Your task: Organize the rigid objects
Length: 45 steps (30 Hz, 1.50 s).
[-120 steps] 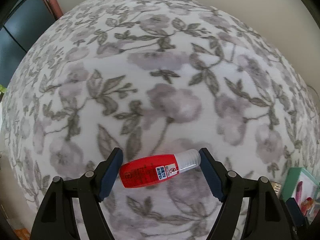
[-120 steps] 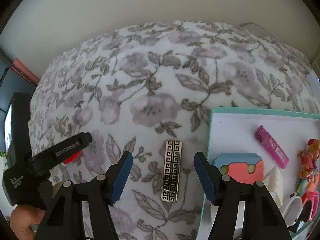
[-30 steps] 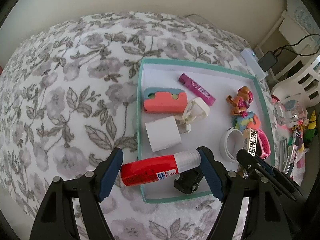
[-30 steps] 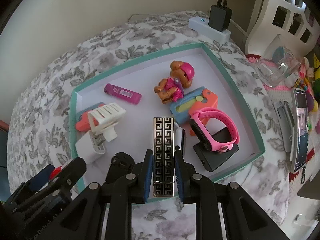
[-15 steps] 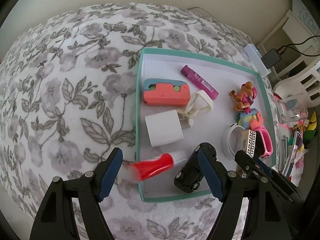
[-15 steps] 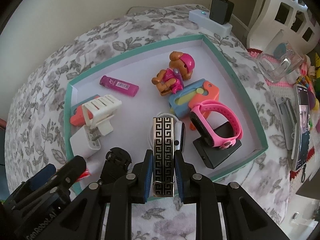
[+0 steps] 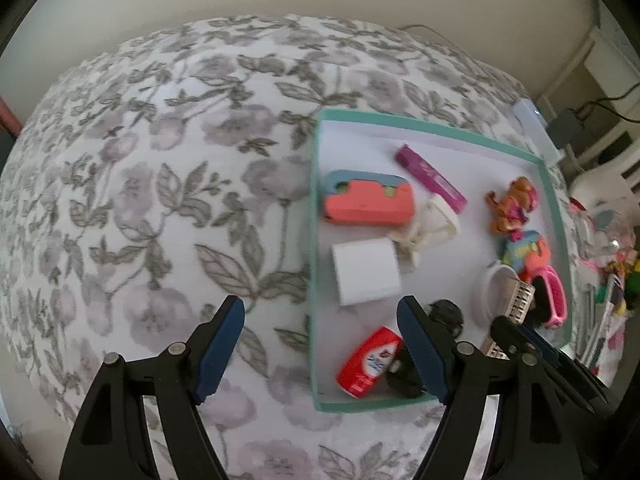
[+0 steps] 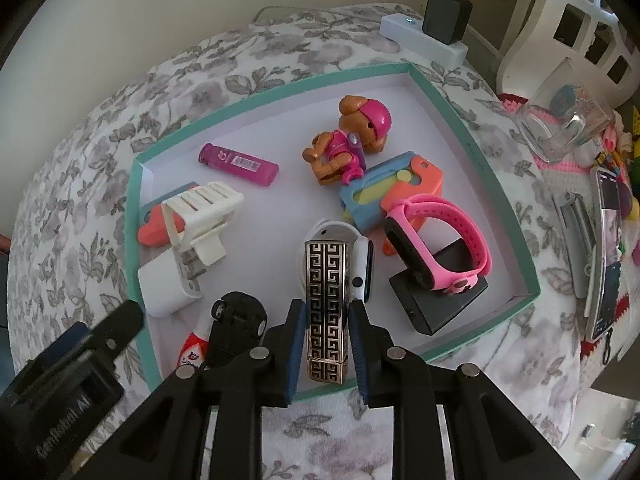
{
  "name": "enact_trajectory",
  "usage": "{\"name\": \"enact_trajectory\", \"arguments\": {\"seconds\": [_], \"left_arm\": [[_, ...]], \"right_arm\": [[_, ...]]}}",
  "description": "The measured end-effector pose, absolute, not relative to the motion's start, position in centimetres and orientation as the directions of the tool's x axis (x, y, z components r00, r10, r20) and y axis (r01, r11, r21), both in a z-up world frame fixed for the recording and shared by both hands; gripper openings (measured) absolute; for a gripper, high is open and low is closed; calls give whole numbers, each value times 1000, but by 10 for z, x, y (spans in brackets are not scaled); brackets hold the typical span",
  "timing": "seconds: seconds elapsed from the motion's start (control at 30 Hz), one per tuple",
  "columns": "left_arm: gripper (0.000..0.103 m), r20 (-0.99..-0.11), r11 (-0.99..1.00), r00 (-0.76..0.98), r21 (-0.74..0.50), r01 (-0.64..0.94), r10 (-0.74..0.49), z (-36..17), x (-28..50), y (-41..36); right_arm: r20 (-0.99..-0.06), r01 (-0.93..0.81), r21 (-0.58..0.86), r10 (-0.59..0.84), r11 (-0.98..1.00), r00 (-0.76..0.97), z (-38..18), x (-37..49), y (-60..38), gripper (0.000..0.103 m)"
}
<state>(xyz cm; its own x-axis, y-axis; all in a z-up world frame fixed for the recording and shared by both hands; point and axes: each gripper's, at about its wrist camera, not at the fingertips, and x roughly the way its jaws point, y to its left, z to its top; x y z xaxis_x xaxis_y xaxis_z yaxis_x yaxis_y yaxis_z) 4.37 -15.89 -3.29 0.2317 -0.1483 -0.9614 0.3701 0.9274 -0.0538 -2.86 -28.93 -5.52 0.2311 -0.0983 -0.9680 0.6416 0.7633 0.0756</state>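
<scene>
Right gripper (image 8: 325, 344): at the near edge of the tray. Its jaws are opening, with the patterned bar between the blue pads. There is a thin gap on each side of the bar, so the pads do not seem to press it.
Patterned bar (image 8: 327, 304): long and shiny, with a black and silver maze pattern. It lies inside the tray, pointing away from the gripper, with its far end over the white band.
Left gripper (image 7: 320, 350): fingers spread wide, with nothing in them. It hangs over the tray's near left corner. One finger is over the flowery cloth and one is over the tray.
Red bottle (image 7: 370, 361): lying on its side in the near left corner of the tray, just beside the black toy.
Black toy (image 8: 237, 322): next to the red bottle, near the front wall.
Tray (image 8: 472, 160): white floor with a green rim, sitting on the flowery cloth (image 7: 160, 184).
White block (image 7: 366, 272): in the left part of the tray.
White clip (image 8: 202, 216): resting against the white block.
Pink watch (image 8: 436, 240): on a dark block, right side.
Purple stick (image 8: 239, 165): near the far wall.
Toy dog (image 8: 352, 136): farther back, brown and pink.
</scene>
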Motion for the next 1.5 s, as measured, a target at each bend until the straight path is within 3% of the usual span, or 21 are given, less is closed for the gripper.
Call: {"name": "enact_trajectory", "arguments": {"seconds": [0.07, 0.17, 0.3, 0.53, 1.0, 1.5], "left_arm": [[80, -961, 935, 247, -31, 354, -125, -33, 46, -155], [94, -961, 945, 263, 1, 328, -90, -35, 50, -148], [94, -961, 954, 271, 39, 296, -44, -40, 55, -143], [94, -964, 962, 265, 93, 257, 23, -51, 63, -133], [95, -955, 958, 284, 154, 240, 83, -57, 67, -119], [95, -954, 957, 282, 168, 236, 98, -58, 60, -110]], "right_arm": [[-969, 641, 68, -103, 764, 226, -56, -28, -289, 32], [-968, 645, 59, -114, 762, 224, -55, -29, -289, 43], [-967, 650, 53, -124, 758, 224, -55, -29, -290, 55], [-966, 646, 46, -130, 762, 222, -56, -28, -289, 65], [-960, 617, 39, -143, 786, 242, -56, -25, -281, 100], [-958, 602, 18, -158, 798, 239, -59, -32, -270, 103]]}}
